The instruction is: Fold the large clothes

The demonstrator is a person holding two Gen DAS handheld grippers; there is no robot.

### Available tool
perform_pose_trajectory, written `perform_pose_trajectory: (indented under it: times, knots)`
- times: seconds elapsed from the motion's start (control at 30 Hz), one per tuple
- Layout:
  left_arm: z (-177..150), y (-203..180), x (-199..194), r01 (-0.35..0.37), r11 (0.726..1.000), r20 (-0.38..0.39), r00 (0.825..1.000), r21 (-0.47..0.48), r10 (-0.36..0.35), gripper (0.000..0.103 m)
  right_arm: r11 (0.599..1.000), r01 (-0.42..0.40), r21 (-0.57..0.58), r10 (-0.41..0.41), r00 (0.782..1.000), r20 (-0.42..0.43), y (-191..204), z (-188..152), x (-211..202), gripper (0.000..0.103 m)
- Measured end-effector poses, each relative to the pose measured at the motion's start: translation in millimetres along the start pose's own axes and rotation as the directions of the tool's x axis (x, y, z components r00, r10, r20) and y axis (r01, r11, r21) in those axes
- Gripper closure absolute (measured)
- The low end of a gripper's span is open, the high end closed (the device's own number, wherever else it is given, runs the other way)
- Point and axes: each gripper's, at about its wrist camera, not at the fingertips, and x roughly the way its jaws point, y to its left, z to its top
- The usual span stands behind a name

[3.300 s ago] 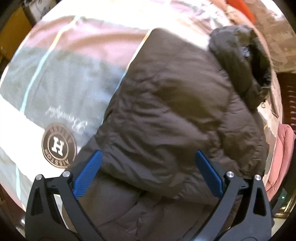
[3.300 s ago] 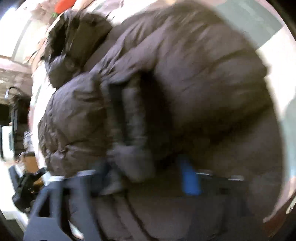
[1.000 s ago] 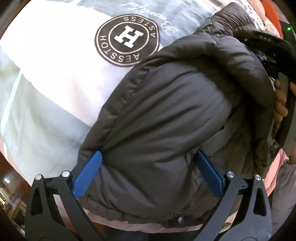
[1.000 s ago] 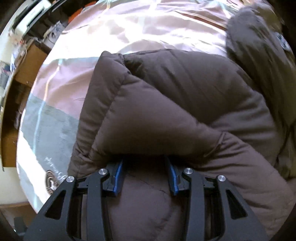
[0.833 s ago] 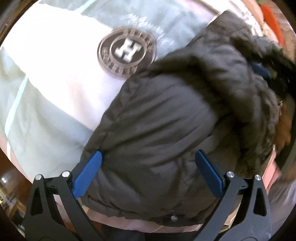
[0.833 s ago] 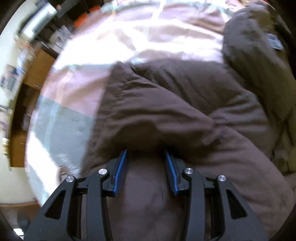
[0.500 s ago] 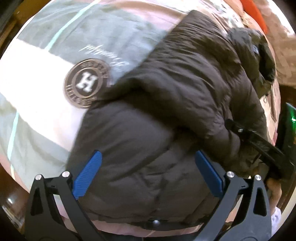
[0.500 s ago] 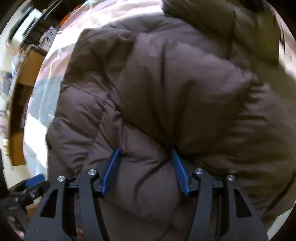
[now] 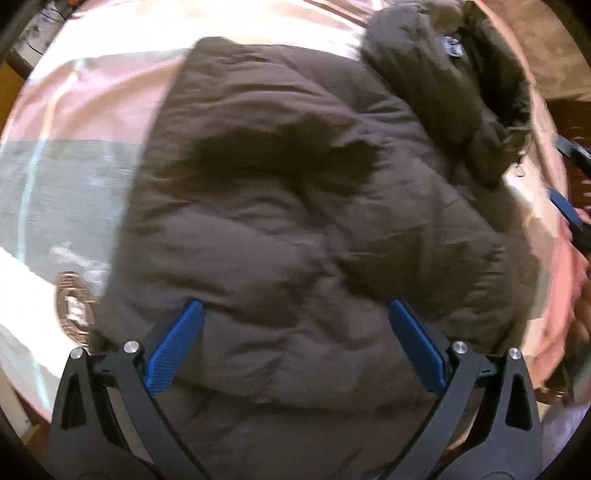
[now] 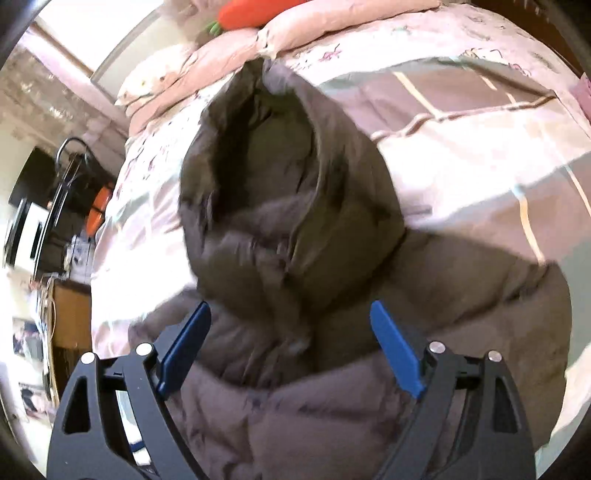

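Note:
A dark brown puffer jacket point(image 9: 295, 206) lies folded on a bed, its hood point(image 9: 454, 81) at the far right. My left gripper point(image 9: 295, 332) is open and empty just above the jacket's near folded edge. In the right wrist view the hood point(image 10: 288, 177) lies open ahead, with the jacket body point(image 10: 332, 398) below. My right gripper point(image 10: 291, 332) is open and empty above the jacket near the collar. It also shows at the right edge of the left wrist view point(image 9: 569, 210).
The bed cover point(image 9: 74, 177) has pink, grey and white blocks and a round logo point(image 9: 74, 314). Pink pillows point(image 10: 229, 51) and an orange plush point(image 10: 251, 13) lie at the head of the bed. Furniture and clutter point(image 10: 48, 229) stand beside the bed at the left.
My right gripper let go of the jacket fold, opened and swung toward the hood. The folded half now lies on the jacket. My left gripper stayed open and drew back over it.

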Motion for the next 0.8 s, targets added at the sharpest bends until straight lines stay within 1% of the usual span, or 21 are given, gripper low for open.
perform_pose_trajectory:
  times: [0.03, 0.07, 0.1, 0.17, 0.2, 0.23, 0.27, 0.3, 0.33, 0.37, 0.4, 0.43, 0.47, 0.53, 0.57, 0.63, 0.67, 0.7, 0.73, 0.8]
  knots:
    - [0, -6, -1, 0.015, 1.0, 0.003, 1.0, 0.011, -0.015, 0.002, 0.998, 0.055, -0.036, -0.055, 0.998, 0.006, 5, 18, 13, 0.015]
    - [-2, -11, -2, 0.009, 1.0, 0.003, 1.0, 0.027, -0.009, 0.002, 0.993, 0.099, -0.064, -0.098, 0.995, 0.019, 11, 32, 20, 0.015]
    - [-4, -17, -3, -0.013, 0.999, 0.0, 1.0, 0.05, 0.013, 0.002, 0.979, 0.178, -0.102, -0.172, 0.983, 0.061, 19, 55, 30, 0.015]
    - [-11, -20, -4, -0.031, 0.998, -0.005, 0.999, 0.062, 0.032, 0.002, 0.949, 0.267, -0.164, -0.254, 0.962, 0.099, 21, 89, 46, 0.015]
    - [-14, -21, -3, -0.026, 0.998, -0.014, 1.0, 0.056, 0.027, 0.002, 0.935, 0.298, -0.19, -0.283, 0.954, 0.1, 25, 104, 56, 0.015]
    - [-15, -21, 1, -0.02, 0.999, -0.023, 1.0, 0.049, 0.021, 0.002, 0.921, 0.331, -0.206, -0.322, 0.943, 0.079, 27, 123, 74, 0.015]
    - [-18, -19, 2, -0.017, 0.999, -0.032, 0.999, 0.043, 0.018, 0.002, 0.912, 0.355, -0.207, -0.351, 0.935, 0.059, 26, 134, 85, 0.015]
    - [-20, -18, 6, -0.022, 0.999, -0.04, 0.999, 0.037, 0.023, 0.002, 0.908, 0.37, -0.197, -0.371, 0.928, 0.034, 23, 142, 94, 0.017]
    - [-27, -18, 8, -0.028, 0.999, -0.045, 0.999, 0.034, 0.029, 0.002, 0.913, 0.367, -0.178, -0.373, 0.928, 0.001, 15, 148, 101, 0.025]
    - [-28, -17, 11, -0.031, 0.999, -0.05, 0.998, 0.033, 0.033, 0.002, 0.919, 0.362, -0.157, -0.368, 0.93, -0.015, 13, 148, 105, 0.066]
    - [-28, -18, 13, -0.033, 0.999, -0.054, 0.998, 0.029, 0.034, 0.002, 0.933, 0.341, -0.115, -0.346, 0.938, -0.023, 8, 148, 104, 0.095]
    - [-29, -17, 15, -0.033, 0.999, -0.056, 0.998, 0.024, 0.034, 0.002, 0.953, 0.293, -0.076, -0.293, 0.956, 0.01, 7, 145, 95, 0.096]
    - [-28, -16, 17, -0.033, 0.999, -0.058, 0.998, 0.017, 0.034, 0.002, 0.969, 0.241, -0.05, -0.238, 0.969, 0.068, 8, 142, 81, 0.098]
    - [-32, -12, 18, -0.027, 1.0, -0.057, 0.998, 0.005, 0.027, 0.002, 0.988, 0.137, -0.07, -0.125, 0.979, 0.159, 12, 131, 53, 0.098]
    - [-34, -6, 15, -0.023, 1.0, -0.053, 0.998, -0.002, 0.023, 0.002, 0.994, 0.078, -0.079, -0.062, 0.98, 0.187, 12, 121, 35, 0.099]
    - [-34, 1, 10, -0.01, 1.0, -0.039, 0.999, -0.015, 0.01, 0.002, 0.996, -0.04, -0.078, 0.055, 0.979, 0.194, 7, 97, 1, 0.099]
    - [-33, 4, 8, -0.004, 1.0, -0.034, 0.999, -0.019, 0.004, 0.002, 0.991, -0.106, -0.078, 0.119, 0.974, 0.191, 1, 80, -18, 0.099]
    - [-30, 6, 7, 0.0, 1.0, -0.031, 1.0, -0.025, -0.001, 0.002, 0.984, -0.153, -0.091, 0.167, 0.97, 0.178, -1, 62, -35, 0.099]
    - [-28, 9, 5, 0.003, 1.0, -0.03, 1.0, -0.031, -0.004, 0.002, 0.973, -0.192, -0.125, 0.211, 0.965, 0.153, -4, 37, -55, 0.099]
    - [-25, 13, 1, 0.012, 0.999, -0.019, 1.0, -0.044, -0.013, 0.002, 0.957, -0.24, -0.165, 0.26, 0.96, 0.109, -15, -9, -89, 0.099]
